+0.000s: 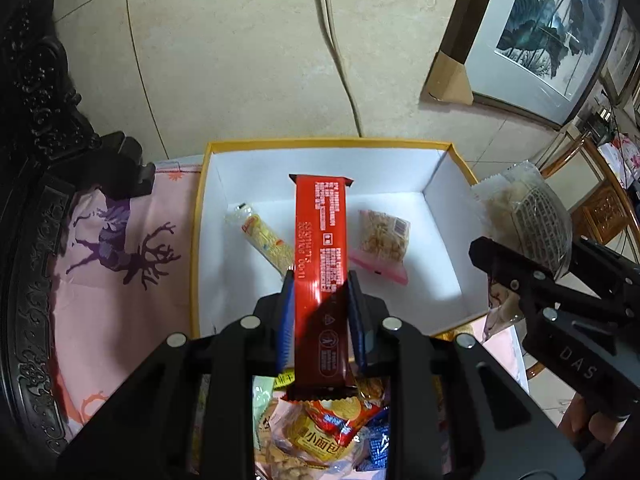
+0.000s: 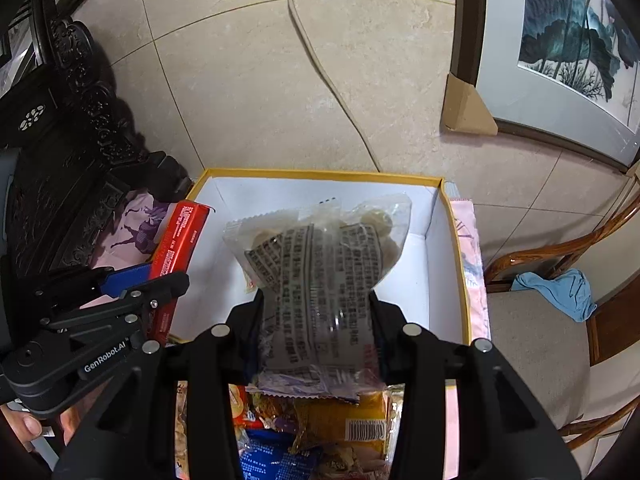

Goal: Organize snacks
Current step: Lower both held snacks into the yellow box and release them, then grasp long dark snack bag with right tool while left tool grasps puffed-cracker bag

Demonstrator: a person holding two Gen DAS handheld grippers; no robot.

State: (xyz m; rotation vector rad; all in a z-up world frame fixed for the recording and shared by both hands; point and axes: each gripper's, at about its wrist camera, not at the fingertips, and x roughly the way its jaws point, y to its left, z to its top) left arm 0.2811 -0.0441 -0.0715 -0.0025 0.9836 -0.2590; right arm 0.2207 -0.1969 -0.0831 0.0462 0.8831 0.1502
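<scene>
Left claw [image 1: 320, 292] clamps the red bar [image 1: 320, 240], long axis pointing fwd over the white box [image 1: 444, 184] — right claw [image 2: 316, 308] grips the clear snack bag [image 2: 320, 248], also above it.

The left gripper [image 1: 320, 280] pointed steeply down, its jaws clamped on a red bar [image 1: 320, 240]. Beside it, the right gripper [image 2: 316, 300], angled alike, pinched a clear packet [image 2: 320, 264].

Home living room — carved dark wood furniture [image 1: 36, 184], framed painting [image 1: 548, 36], tiled floor [image 1: 240, 60].
</scene>
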